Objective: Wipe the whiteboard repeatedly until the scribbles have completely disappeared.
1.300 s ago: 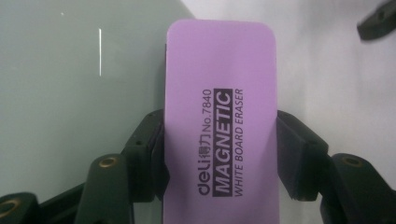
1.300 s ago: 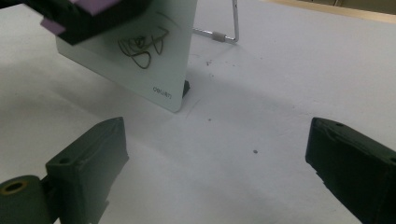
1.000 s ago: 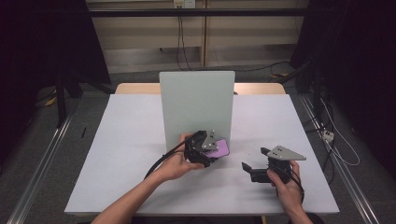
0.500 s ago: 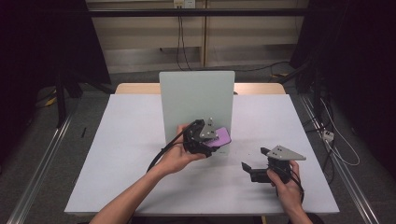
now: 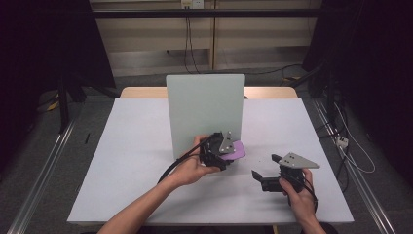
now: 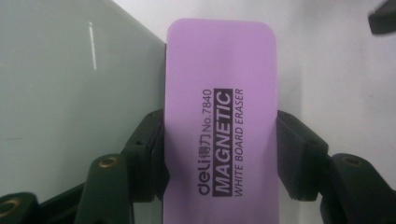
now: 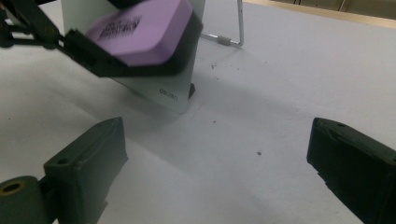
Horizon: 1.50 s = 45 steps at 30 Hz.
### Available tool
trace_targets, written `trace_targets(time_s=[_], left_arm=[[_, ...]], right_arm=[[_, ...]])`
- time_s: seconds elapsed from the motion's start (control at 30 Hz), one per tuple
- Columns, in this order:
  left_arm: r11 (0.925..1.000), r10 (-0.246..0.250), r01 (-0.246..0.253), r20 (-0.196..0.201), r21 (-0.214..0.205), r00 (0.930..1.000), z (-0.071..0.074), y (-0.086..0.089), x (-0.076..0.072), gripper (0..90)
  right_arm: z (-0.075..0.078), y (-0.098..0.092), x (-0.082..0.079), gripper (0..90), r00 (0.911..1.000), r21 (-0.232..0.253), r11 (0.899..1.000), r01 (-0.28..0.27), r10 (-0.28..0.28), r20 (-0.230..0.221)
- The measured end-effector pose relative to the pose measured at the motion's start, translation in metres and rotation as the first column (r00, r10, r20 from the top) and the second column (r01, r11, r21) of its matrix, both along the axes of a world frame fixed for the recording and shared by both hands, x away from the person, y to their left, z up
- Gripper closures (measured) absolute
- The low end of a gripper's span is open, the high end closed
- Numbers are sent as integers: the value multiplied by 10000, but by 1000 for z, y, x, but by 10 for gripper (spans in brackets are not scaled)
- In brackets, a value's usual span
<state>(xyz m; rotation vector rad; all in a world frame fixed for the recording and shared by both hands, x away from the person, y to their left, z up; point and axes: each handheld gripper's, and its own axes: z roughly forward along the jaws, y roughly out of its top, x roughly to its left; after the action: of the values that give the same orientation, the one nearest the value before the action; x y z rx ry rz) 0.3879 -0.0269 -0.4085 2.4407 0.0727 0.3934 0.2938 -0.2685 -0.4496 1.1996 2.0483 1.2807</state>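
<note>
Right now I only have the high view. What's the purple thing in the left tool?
Observer: A whiteboard eraser; the left gripper view reads "MAGNETIC WHITE BOARD ERASER" on it.
Operator: Is it properly clamped?
Observer: Yes, the left tool presses on both long sides of the eraser.
Operator: What holds the board up?
Observer: The right gripper view shows a wire stand behind the board.
Operator: And the right tool?
Observer: The right tool is wide open, with bare table between its jaws.
</note>
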Motion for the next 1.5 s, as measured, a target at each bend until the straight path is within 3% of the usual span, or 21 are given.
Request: trace_targets(time_s=[0.13, 0.27, 0.37, 0.47, 0.63, 0.77, 0.97, 1.07, 1.1, 1.2, 1.33, 1.5], left_arm=[[9979, -228, 245, -295, 591, 9993, -11, -4, -3, 411], [9982, -239, 264, -462, 531, 9986, -15, -4, -3, 412], [9999, -87, 90, -412, 65, 9991, -9, 0, -1, 412], [10000, 37, -37, -303, -1, 9995, 3, 7, 4, 412], [9953, 397, -404, -93, -876, 9992, 22, 24, 12, 412], [9929, 489, -487, -12, -1089, 9988, 30, 32, 16, 412], [9996, 40, -34, 187, -275, 9998, 16, 32, 9, 411], [9998, -202, 203, -51, 42, 9998, 4, 31, 6, 412], [9988, -264, 271, -168, 419, 9995, 1, 30, 4, 412], [9948, -605, 632, -354, 803, 9975, -10, 28, 2, 412], [9917, -780, 842, -658, 975, 9948, -17, 24, 1, 411], [9927, -908, 958, -678, 737, 9936, -20, 10, 1, 412]], right_arm=[[0, -1, 0, 47, 10000, -19, 10000, -1, 2, 58], [0, -1, 0, 48, 10000, -24, 10000, 0, 0, 58], [0, 0, 0, 48, 10000, -8, 10000, -9, 9, 25], [0, -1, 0, 48, 10000, -16, 10000, -6, 6, 61], [0, 0, 0, 48, 10000, -7, 10000, -9, 9, 4], [0, 0, 1, 47, 10000, -30, 10000, -21, 21, 17], [0, 0, 1, 48, 10000, -23, 10000, -16, 16, 13], [0, 0, 1, 48, 10000, -28, 10000, -16, 16, 14], [0, 1, 1, 48, 10000, -18, 10000, -10, 10, 6], [0, 1, 1, 48, 10000, -18, 10000, -6, 6, 12], [0, 0, 1, 48, 10000, 14, 10000, 18, -18, -14], [0, 1, 0, 47, 10000, 5, 10000, -5, 5, -6]])
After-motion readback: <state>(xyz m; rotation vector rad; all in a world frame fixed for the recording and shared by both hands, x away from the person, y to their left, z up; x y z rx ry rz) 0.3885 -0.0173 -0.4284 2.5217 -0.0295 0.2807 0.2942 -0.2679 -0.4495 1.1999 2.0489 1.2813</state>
